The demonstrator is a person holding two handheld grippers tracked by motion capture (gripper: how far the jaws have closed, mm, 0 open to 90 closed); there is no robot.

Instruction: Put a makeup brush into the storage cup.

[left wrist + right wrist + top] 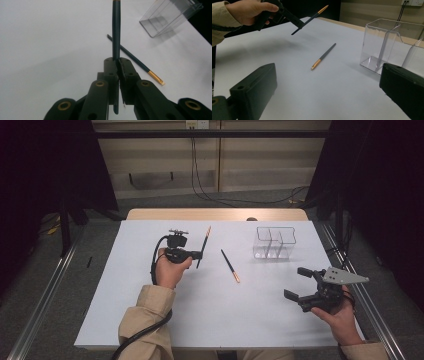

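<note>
So the left gripper [200,254] has one of the two pens [204,246] clamped tight between its jaws, and that pen is up in the air, clear of the white table [150,310]. It's a slim stick with a dark teal-black barrel and a gold-orange tip at the far end; in the left gripper view [118,65] the pen [116,30] runs straight up out of the closed jaws, with a short dark stub poking out below the pads. From the right gripper view you can see it [310,19] held at a slant, gold end pointing up and away, dark end lower, with the hand [247,11] wrapped around the gripper's handle. The second pen [230,265] looks the same, dark body with a gold end, and it's lying flat on the table near the middle, well apart from the held one. A clear plastic organizer [274,243] with dividers inside stands upright farther back on the right side of the table. The right gripper [299,283] sits off near the right edge, jaws spread wide with nothing between them, just bare table in front of it.
</note>
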